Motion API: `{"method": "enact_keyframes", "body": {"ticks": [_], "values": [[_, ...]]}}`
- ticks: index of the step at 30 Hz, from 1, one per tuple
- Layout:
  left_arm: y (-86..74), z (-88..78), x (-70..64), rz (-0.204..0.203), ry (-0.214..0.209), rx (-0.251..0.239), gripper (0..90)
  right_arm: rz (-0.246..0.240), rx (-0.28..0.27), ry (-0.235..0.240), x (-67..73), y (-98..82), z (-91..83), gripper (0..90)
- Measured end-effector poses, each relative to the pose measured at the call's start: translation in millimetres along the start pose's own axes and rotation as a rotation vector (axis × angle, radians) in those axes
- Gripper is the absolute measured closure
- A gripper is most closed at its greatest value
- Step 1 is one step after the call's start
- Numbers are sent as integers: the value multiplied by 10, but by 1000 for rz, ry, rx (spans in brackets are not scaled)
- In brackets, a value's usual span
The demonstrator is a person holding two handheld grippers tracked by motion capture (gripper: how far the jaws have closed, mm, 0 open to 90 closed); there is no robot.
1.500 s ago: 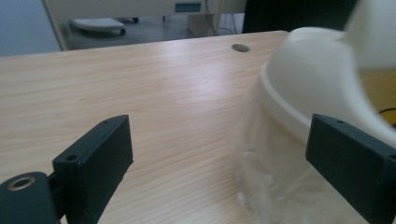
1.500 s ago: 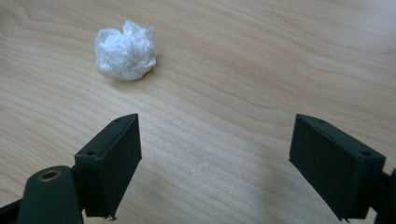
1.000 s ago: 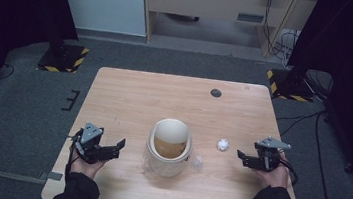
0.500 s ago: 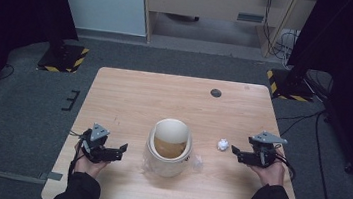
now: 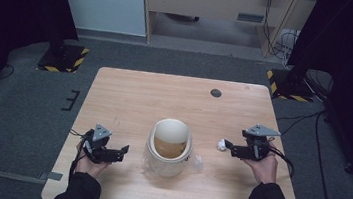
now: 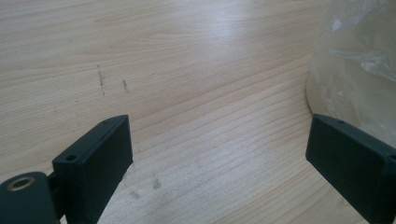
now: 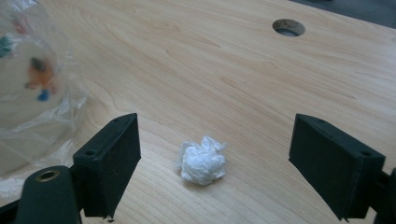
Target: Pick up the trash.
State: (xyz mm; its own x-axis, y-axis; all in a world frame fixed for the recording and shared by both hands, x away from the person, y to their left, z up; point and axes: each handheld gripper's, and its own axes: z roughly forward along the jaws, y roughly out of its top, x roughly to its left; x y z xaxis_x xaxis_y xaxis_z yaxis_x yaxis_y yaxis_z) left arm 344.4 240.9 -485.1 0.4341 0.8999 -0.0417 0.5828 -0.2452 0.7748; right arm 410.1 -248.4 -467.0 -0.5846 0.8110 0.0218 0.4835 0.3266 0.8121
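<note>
Right gripper view: jaws wide apart around paper ball (image 7: pixel 202 160), untouched.

Round grommet hole (image 5: pixel 216 93) in tabletop (image 5: pixel 139 100)

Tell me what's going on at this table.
A person works at a wooden table with a gripper in each hand. The right gripper points at a crumpled white paper wad, its jaws open with the wad lying on the table ahead of them, untouched. The left gripper rests open beside a cream bin lined with a clear plastic bag, holding nothing. The wad looks bound for the bin.
</note>
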Motion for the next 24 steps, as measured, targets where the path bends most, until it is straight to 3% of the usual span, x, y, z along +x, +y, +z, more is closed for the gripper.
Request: {"method": "enact_keyframes", "body": {"ticks": [12,24], "values": [[-8,20,-7,0,-10,16,67,-50,102,14,81,-23,310,251],[-7,21,-12,3,-13,23,67,-56,208,28,53,-129,470,357]]}}
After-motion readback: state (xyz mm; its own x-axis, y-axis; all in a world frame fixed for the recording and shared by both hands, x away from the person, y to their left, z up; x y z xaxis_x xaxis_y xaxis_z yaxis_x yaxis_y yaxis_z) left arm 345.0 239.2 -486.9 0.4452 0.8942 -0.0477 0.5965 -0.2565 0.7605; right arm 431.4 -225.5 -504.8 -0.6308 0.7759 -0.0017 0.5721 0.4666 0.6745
